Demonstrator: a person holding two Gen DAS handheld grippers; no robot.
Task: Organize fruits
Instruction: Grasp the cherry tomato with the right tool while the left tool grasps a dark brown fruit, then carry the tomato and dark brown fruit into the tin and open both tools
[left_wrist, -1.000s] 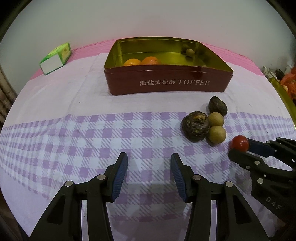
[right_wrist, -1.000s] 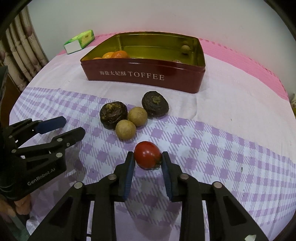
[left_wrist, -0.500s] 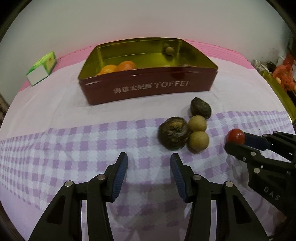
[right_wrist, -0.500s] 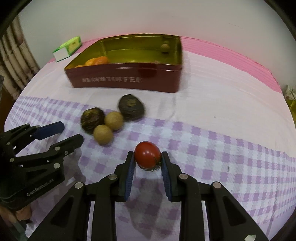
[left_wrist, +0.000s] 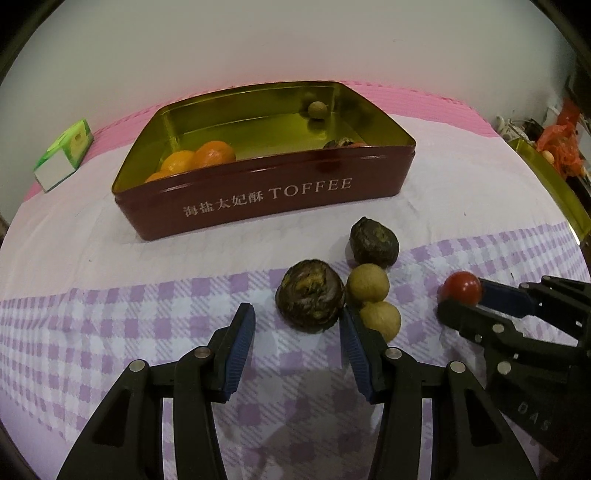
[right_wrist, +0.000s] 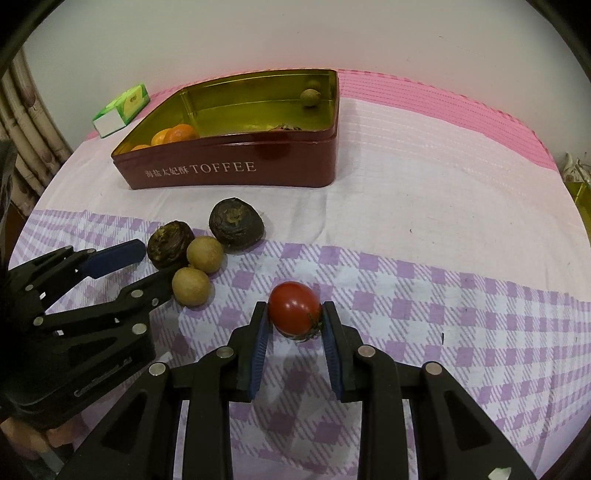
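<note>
A dark red TOFFEE tin (left_wrist: 266, 199) (right_wrist: 229, 171) holds oranges (left_wrist: 199, 158), a longan (left_wrist: 317, 109) and a dark fruit. On the cloth lie two dark wrinkled fruits (left_wrist: 309, 295) (left_wrist: 373, 242) and two tan longans (left_wrist: 368, 284) (left_wrist: 380, 319). My left gripper (left_wrist: 297, 332) is open, its fingers on either side of the nearer dark fruit (right_wrist: 170, 243). My right gripper (right_wrist: 294, 326) is shut on a red tomato (right_wrist: 294, 308) (left_wrist: 461, 288), held just above the cloth to the right of the cluster.
A green and white carton (left_wrist: 64, 155) (right_wrist: 122, 109) lies at the back left. A gold-rimmed object (left_wrist: 550, 188) with orange bags sits at the far right. A curtain (right_wrist: 26, 122) hangs at the left. The pink and purple-check cloth covers the table.
My left gripper has moved forward and right, so the nearer dark fruit now sits between its open fingers. My right gripper still holds the tomato, with little movement.
</note>
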